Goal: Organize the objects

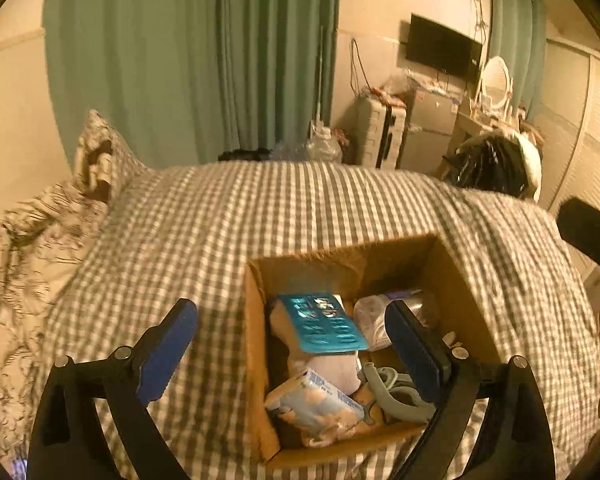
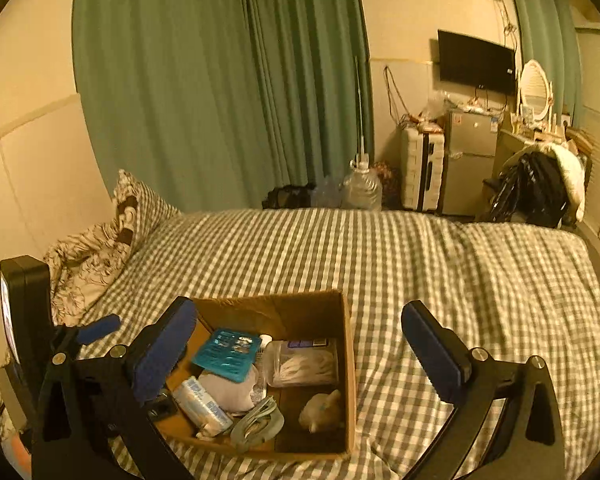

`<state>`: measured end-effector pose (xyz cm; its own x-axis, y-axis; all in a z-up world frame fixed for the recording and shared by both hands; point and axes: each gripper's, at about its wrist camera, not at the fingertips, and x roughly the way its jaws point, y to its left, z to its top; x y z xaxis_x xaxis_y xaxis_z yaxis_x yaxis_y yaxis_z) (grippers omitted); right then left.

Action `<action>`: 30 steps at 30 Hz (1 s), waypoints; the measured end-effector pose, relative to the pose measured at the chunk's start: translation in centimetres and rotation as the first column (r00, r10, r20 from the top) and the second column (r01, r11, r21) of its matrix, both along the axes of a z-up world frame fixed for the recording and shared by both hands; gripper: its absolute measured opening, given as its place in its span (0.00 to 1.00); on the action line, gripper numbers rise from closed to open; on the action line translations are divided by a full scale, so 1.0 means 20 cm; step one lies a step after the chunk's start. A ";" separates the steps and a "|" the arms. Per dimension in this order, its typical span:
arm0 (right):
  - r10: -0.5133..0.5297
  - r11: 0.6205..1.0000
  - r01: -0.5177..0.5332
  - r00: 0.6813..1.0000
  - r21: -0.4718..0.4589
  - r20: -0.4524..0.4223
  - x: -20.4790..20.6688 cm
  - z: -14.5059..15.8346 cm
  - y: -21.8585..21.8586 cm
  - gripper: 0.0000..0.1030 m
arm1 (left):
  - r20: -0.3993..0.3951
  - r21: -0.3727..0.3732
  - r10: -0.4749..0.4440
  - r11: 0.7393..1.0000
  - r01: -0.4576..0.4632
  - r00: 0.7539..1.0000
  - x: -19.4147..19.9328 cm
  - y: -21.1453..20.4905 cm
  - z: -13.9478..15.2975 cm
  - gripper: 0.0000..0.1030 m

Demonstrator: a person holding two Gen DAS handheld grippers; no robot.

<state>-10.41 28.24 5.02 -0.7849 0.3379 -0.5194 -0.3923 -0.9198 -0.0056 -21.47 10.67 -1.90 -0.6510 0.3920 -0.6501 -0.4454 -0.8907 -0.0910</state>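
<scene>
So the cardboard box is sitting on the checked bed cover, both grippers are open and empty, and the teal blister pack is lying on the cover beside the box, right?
Not quite. The teal blister pack lies inside the cardboard box, on top of the other items, not beside it; the right wrist view shows this. The rest holds: the box sits on the checked bed cover, and the left gripper and right gripper are both open and empty.

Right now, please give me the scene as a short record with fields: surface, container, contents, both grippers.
surface: bed with checked cover
container: open cardboard box resting on the bed
contents: teal blister pack on top, clear plastic tub, white wrapped pack, grey strap, small beige object
left gripper: fingers wide apart, holding nothing, above the box
right gripper: fingers wide apart, holding nothing, above the box
</scene>
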 end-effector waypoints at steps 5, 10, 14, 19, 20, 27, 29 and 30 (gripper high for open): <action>0.017 0.998 -0.014 0.999 0.064 -0.050 0.18 0.18 -0.13 1.00 | -0.084 0.048 0.029 0.999 -0.025 0.996 0.16 -0.13 0.24 1.00; 0.026 0.993 -0.016 0.996 0.115 -0.085 0.36 0.29 -0.23 1.00 | -0.162 0.066 0.042 0.997 -0.031 0.986 0.31 -0.23 0.41 1.00; 0.017 0.991 -0.001 0.993 0.133 -0.116 0.49 0.35 -0.27 1.00 | -0.200 0.091 0.045 0.996 -0.027 0.979 0.44 -0.28 0.50 1.00; -0.016 0.978 0.045 0.990 0.205 -0.142 0.65 0.38 -0.31 1.00 | -0.219 0.109 0.048 0.994 -0.024 0.975 0.59 -0.32 0.51 1.00; -0.020 0.975 0.052 0.989 0.217 -0.144 0.67 0.38 -0.31 1.00 | -0.226 0.106 0.050 0.994 -0.027 0.973 0.61 -0.32 0.50 1.00; -0.062 0.928 0.110 0.988 0.356 -0.144 0.76 0.22 -0.39 1.00 | -0.256 0.126 0.069 0.991 -0.038 0.964 0.74 -0.30 0.39 1.00; -0.075 0.929 0.127 0.985 0.349 -0.158 0.77 0.15 -0.38 1.00 | -0.273 0.111 0.052 0.994 -0.023 0.961 0.76 -0.28 0.33 1.00; -0.068 0.940 0.118 0.984 0.319 -0.163 0.77 0.09 -0.36 1.00 | -0.282 0.093 0.047 0.995 -0.021 0.958 0.77 -0.26 0.29 1.00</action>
